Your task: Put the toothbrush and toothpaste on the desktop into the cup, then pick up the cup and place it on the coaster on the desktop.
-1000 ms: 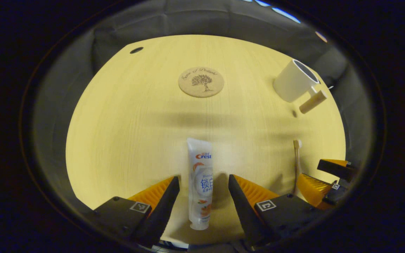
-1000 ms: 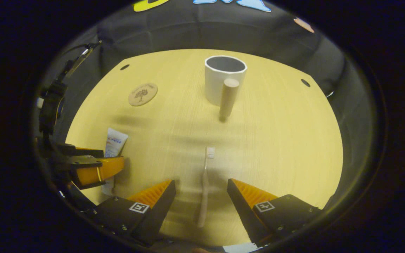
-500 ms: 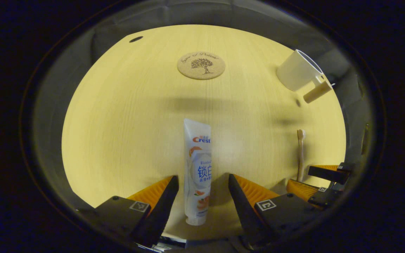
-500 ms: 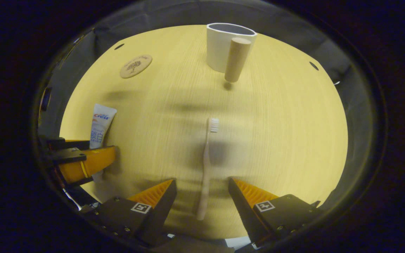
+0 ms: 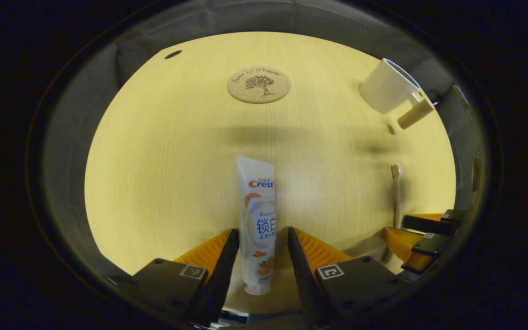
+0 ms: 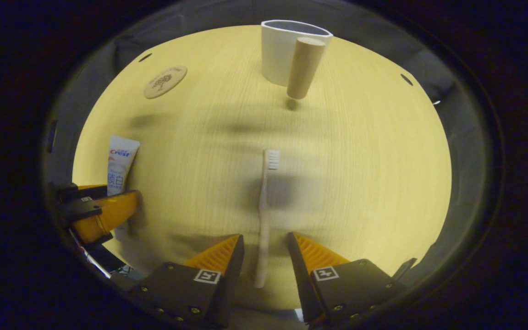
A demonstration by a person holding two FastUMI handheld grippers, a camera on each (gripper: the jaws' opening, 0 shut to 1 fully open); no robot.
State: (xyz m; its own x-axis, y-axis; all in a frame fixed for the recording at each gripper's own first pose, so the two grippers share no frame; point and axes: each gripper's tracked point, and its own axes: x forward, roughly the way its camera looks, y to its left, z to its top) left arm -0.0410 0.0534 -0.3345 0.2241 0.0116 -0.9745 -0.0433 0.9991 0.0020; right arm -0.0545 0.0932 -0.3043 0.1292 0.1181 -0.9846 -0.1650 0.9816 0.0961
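Left tool point(image 5: 258, 250), right tool point(image 6: 264, 254): low, fingers parted narrowly.

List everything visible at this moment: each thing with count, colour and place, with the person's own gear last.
toothpaste: one, white tube with blue and orange print, flat on the desktop between the left gripper's fingers
toothbrush: one, pale beige with white bristles, flat on the desktop, handle between the right gripper's fingers
cup: one, white with a tan wooden peg handle, upright at the far side beyond the toothbrush
coaster: one, tan cork with a tree print, far side, beyond the toothpaste
desktop: one, light yellow wood grain
left gripper: one, low over the toothpaste, fingers narrowed around it
right gripper: one, low over the toothbrush handle, fingers narrowed around it
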